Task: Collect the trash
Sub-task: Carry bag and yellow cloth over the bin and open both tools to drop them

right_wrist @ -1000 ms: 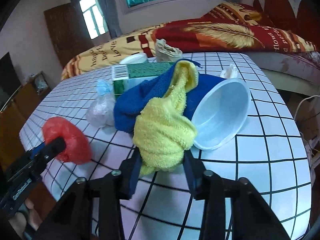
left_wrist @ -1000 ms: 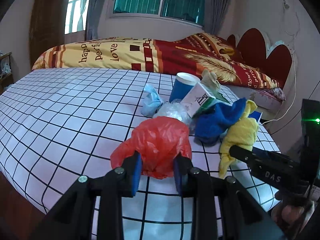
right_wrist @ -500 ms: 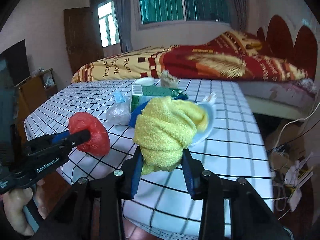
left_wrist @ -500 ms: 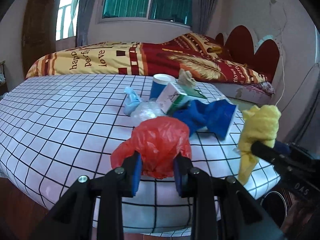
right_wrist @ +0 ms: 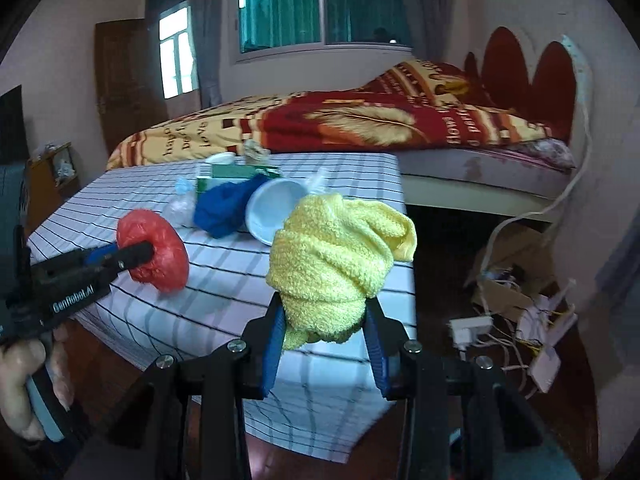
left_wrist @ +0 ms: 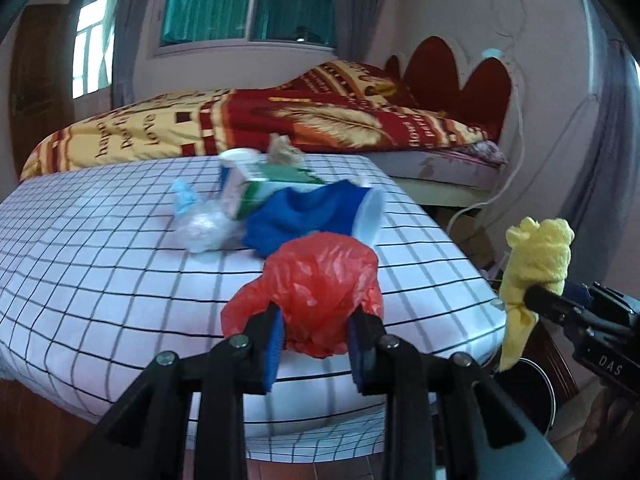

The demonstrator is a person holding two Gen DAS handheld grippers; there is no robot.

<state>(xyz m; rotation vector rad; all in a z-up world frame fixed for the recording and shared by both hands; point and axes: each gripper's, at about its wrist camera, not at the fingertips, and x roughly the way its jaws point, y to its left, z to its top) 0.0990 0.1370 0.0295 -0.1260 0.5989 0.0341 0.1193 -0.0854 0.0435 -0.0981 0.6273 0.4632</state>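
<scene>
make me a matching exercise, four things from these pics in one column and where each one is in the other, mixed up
Things:
1. red bag
2. yellow cloth
3. blue cloth
4. white cup

Places:
A. on its side on the checked sheet
B. in the right gripper
C. in the left gripper
D. heaped on the sheet by the green carton

Pairs: 1-C, 2-B, 3-D, 4-A

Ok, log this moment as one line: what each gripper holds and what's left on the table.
left gripper: red plastic bag | right gripper: yellow cloth | checked table: blue cloth, carton, white cup
</scene>
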